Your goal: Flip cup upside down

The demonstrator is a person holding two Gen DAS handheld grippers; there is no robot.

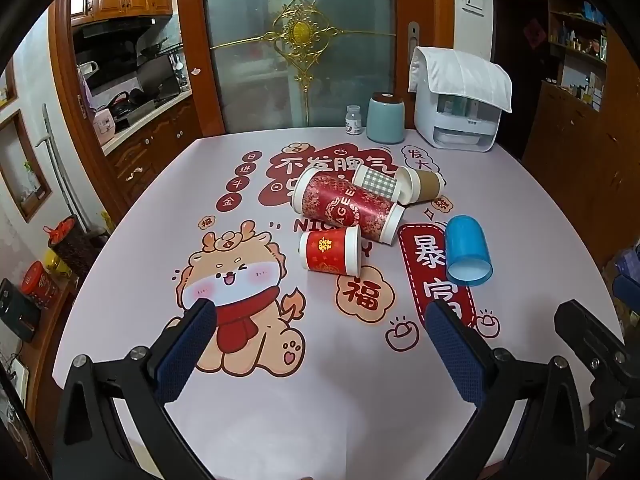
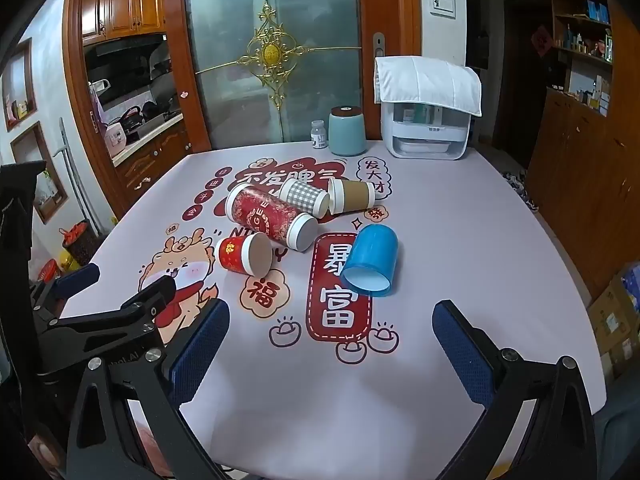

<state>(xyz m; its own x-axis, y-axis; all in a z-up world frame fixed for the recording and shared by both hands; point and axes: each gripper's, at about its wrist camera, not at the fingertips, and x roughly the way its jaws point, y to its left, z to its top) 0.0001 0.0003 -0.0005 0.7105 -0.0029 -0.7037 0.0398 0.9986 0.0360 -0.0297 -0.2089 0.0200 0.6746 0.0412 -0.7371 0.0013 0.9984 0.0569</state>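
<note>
Several cups lie on their sides on the printed tablecloth [image 1: 132, 280]. A blue plastic cup [image 1: 467, 250] [image 2: 372, 263] lies with its mouth toward me. A small red paper cup [image 1: 330, 250] [image 2: 245, 255], a tall red patterned cup [image 1: 348, 208] [image 2: 272, 216], a grey checked cup [image 1: 378, 183] [image 2: 304, 197] and a brown cup [image 1: 424, 188] [image 2: 352, 196] lie in a cluster. My left gripper [image 1: 320, 316] is open and empty, near the table's front. My right gripper [image 2: 332, 316] is open and empty, just short of the blue cup.
At the table's back stand a teal canister [image 1: 386, 118] [image 2: 347, 130], a small white bottle [image 1: 353, 119] [image 2: 319, 134] and a white appliance under a cloth [image 1: 460, 100] [image 2: 428, 112]. The left gripper's frame shows at the left of the right wrist view [image 2: 100, 312]. A glass door is behind.
</note>
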